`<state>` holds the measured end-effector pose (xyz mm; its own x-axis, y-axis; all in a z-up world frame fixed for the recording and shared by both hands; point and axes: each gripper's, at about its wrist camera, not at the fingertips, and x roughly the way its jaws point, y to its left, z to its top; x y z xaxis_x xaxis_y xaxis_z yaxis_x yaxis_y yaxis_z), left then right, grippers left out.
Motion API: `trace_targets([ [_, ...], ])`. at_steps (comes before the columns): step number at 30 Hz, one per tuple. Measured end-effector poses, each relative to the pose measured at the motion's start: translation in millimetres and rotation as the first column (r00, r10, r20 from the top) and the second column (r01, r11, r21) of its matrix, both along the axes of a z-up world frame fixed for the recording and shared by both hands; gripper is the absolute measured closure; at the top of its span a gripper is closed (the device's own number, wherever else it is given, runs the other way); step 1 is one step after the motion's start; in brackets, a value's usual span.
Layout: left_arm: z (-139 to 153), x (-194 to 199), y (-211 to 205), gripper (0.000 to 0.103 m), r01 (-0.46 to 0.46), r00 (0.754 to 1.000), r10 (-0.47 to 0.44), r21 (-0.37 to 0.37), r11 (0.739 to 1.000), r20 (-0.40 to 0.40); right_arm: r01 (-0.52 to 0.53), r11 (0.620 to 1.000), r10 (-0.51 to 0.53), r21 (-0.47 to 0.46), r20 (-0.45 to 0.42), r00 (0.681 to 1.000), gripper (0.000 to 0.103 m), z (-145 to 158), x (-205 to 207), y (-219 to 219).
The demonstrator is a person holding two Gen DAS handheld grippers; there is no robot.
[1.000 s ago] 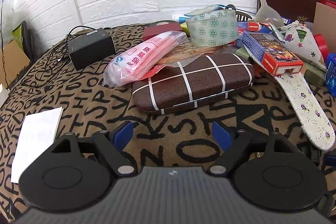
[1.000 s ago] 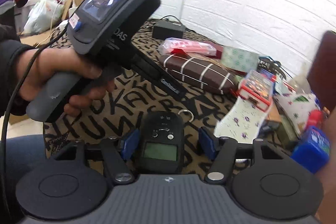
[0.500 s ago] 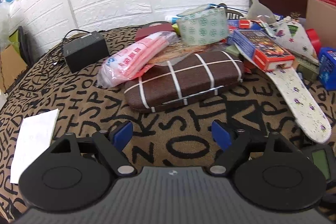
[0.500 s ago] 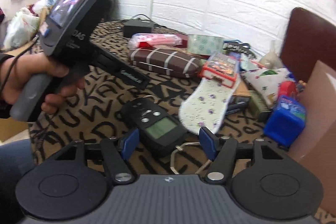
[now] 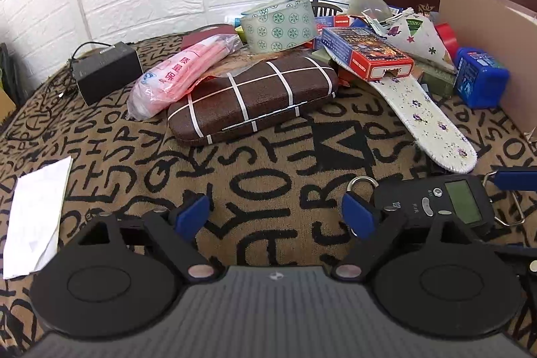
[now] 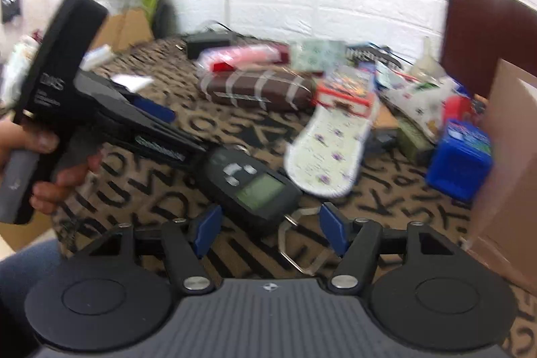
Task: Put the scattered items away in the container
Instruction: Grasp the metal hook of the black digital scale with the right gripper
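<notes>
A black handheld scale [image 5: 446,203] with a green screen and a metal hook lies on the letter-patterned cloth; it also shows in the right wrist view [image 6: 250,185]. My right gripper [image 6: 270,228] is open just in front of it, the hook [image 6: 302,240] between the fingers. My left gripper [image 5: 277,215] is open and empty over bare cloth, left of the scale. A brown checked case [image 5: 251,98], a pink packet [image 5: 178,76], a floral insole [image 5: 423,119] and a card box [image 5: 365,52] lie beyond. A cardboard box [image 5: 486,56] stands at the right.
A black adapter [image 5: 107,72] with cable sits at the back left, a white paper [image 5: 37,213] at the left edge. A tape roll [image 5: 278,26], a blue tub [image 5: 480,78] and small clutter pile at the back. A white brick wall is behind.
The right gripper has swung right and pulled back; the scale now lies ahead of its fingers, not between them. The left view has shifted right, bringing the scale into sight.
</notes>
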<state>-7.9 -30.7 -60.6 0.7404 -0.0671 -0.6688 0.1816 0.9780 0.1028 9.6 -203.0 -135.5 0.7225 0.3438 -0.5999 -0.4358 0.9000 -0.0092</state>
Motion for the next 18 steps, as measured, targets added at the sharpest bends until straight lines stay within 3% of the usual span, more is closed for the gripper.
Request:
trace_targets([
  [4,1,-1,6,0.012,-0.034,0.999,0.034,-0.017,0.999,0.004,0.033,0.999,-0.033,0.023,0.000,0.999,0.039,-1,-5,-6],
  [13,-5,0,1,0.010,0.007,1.000,-0.007,0.004,1.000,0.002,0.015,0.999,-0.013,0.046,-0.041,0.999,0.037,-11,1,5],
  [15,-5,1,-5,0.019,0.019,1.000,-0.020,0.014,1.000,0.016,0.036,0.998,-0.034,0.045,-0.030,0.999,0.046,-11,5,7],
  [17,-4,0,-7,0.051,0.058,0.998,-0.058,-0.007,0.998,0.024,0.051,0.998,-0.050,0.040,-0.019,0.999,0.053,-10,7,8],
  [18,-3,0,-10,0.058,0.083,0.996,-0.083,-0.012,0.996,0.025,0.054,0.998,-0.053,0.041,-0.012,0.999,0.056,-10,7,8],
])
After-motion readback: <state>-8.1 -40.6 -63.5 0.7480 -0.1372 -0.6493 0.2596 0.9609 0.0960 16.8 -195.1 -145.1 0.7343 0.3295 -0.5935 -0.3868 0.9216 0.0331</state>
